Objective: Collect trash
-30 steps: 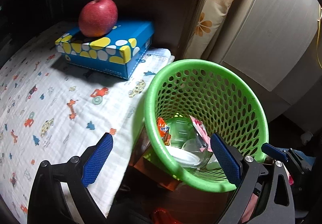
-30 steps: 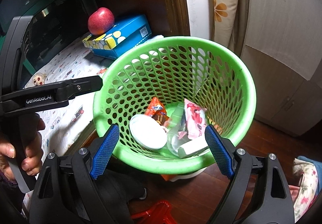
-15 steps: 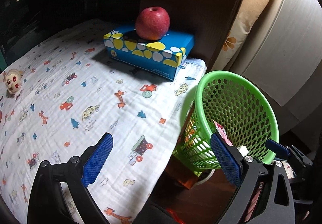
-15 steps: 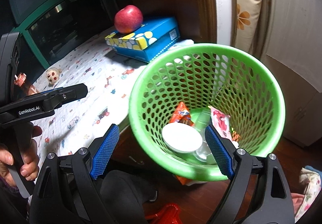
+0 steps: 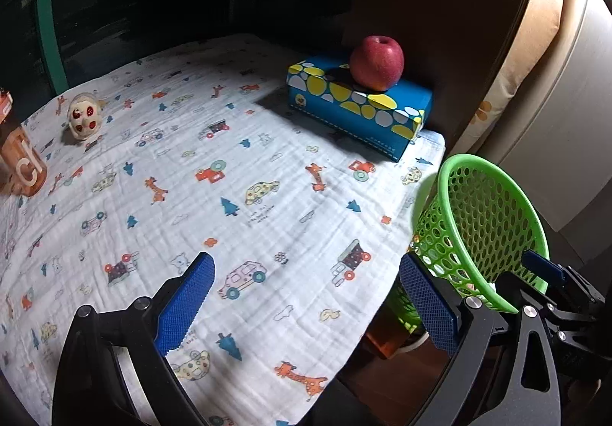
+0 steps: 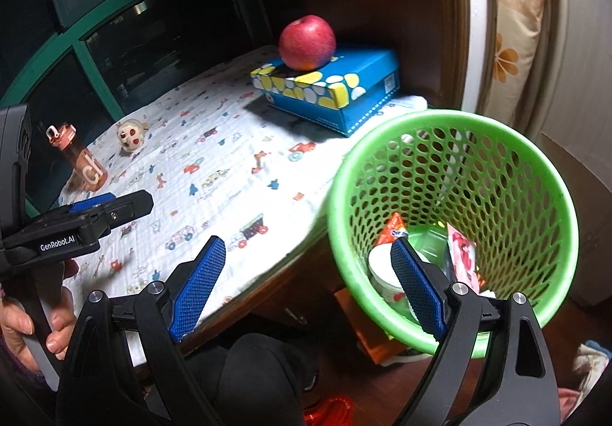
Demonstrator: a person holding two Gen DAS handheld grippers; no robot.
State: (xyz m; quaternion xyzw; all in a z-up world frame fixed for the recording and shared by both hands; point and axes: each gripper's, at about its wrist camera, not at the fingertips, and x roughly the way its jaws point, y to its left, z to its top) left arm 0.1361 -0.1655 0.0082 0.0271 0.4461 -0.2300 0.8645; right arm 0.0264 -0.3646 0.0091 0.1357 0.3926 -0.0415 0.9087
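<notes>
Dim furniture and a dark glass-fronted cabinet close in behind a table spread with a white cartoon-print cloth (image 5: pixel 267 173), and beside its right edge, lower than the tabletop, stands the green perforated basket (image 6: pixel 535 165) where we find the trash. Inside it we make out a white round lid (image 6: pixel 380 263), an orange snack wrapper (image 6: pixel 394 227) and a pink packet (image 6: pixel 461 253), all resting on the bottom. We judge these light, thin and crinkly, likely to slip or fold, so a pinch on a free edge of a wrapper or the lid's rim would suit best. Our left gripper (image 5: pixel 306 305) hovers over the cloth with its fingers wide apart and nothing between them; our right gripper (image 6: pixel 306 286) is likewise spread and empty, one finger overlapping the basket's mouth. On the cloth we see only a red apple (image 5: pixel 376 62) atop a blue tissue box (image 5: pixel 355 108), a small toy face (image 5: pixel 84 116) and an orange bottle (image 6: pixel 82 162); none looks like litter. Our right finger hides part of the basket's contents, and the cloth's near edge is cut off.
</notes>
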